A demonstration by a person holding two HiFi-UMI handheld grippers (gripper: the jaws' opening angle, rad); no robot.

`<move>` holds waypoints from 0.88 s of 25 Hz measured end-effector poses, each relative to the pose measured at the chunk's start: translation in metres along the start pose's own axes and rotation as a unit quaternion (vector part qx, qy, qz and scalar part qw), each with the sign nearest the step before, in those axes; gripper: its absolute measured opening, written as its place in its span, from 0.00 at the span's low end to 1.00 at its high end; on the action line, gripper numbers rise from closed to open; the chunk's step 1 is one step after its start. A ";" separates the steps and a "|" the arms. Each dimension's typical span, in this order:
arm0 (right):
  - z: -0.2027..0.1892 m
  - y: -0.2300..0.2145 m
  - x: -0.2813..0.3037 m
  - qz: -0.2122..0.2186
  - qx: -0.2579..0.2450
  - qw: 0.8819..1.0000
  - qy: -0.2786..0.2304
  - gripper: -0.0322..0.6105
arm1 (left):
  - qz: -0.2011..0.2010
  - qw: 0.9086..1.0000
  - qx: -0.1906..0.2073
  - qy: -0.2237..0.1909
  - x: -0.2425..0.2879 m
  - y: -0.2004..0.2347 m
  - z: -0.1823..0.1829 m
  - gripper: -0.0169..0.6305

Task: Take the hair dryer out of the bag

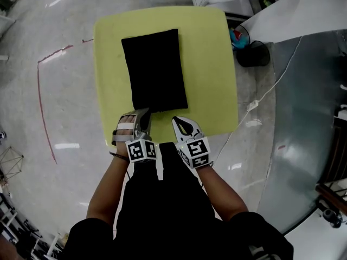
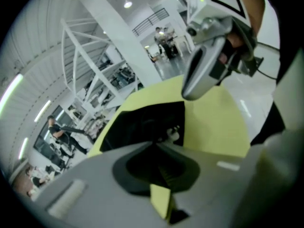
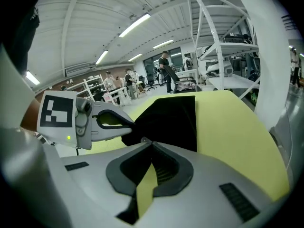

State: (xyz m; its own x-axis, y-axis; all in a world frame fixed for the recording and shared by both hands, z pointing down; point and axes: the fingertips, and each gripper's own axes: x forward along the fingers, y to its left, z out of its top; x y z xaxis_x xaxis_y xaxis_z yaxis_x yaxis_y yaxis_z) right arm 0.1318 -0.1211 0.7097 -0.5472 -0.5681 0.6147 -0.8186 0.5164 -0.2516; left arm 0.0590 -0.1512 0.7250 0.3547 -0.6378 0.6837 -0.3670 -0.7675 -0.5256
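A square yellow-green worktop (image 1: 211, 64) stands on a glossy grey floor (image 1: 49, 107). A red line (image 1: 39, 91) is marked on the floor at 9 o'clock. A white cable (image 1: 271, 88) trails past the 3 o'clock edge, and a dark round thing (image 1: 252, 54) sits at 2 o'clock.

The black bag (image 1: 154, 69) lies flat at the worktop's middle, its long side running from 6 to 12. The hair dryer itself does not show.

The left tongs (image 1: 142, 114) are clenched on the bag's 7 o'clock corner. The right tongs (image 1: 179, 120) are clenched on nothing, resting on bare worktop just beside the bag's 5 o'clock corner.

The right gripper view shows a large hall with strip lights (image 3: 135, 25) on a white ceiling, white shelving frames (image 3: 223, 37) at 2 o'clock and people (image 3: 166, 68) far back at 12.
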 end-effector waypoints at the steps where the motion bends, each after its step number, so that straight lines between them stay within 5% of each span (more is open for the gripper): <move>1: -0.001 0.002 0.001 0.001 0.000 1.000 0.001 0.06 | -0.002 1.000 -0.007 -0.001 -0.001 0.002 0.001 0.05; 22: 0.016 0.025 0.036 0.013 -0.035 0.999 0.007 0.06 | -0.053 0.991 -0.118 -0.033 -0.015 0.058 0.030 0.04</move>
State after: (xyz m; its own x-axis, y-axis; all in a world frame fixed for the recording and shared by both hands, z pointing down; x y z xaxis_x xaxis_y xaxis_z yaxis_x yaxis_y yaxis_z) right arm 0.0885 -0.1386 0.7140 -0.5656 -0.5443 0.6195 -0.7892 0.5753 -0.2150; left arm 0.0579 -0.1877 0.6694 0.4555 -0.5625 0.6900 -0.5121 -0.7996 -0.3137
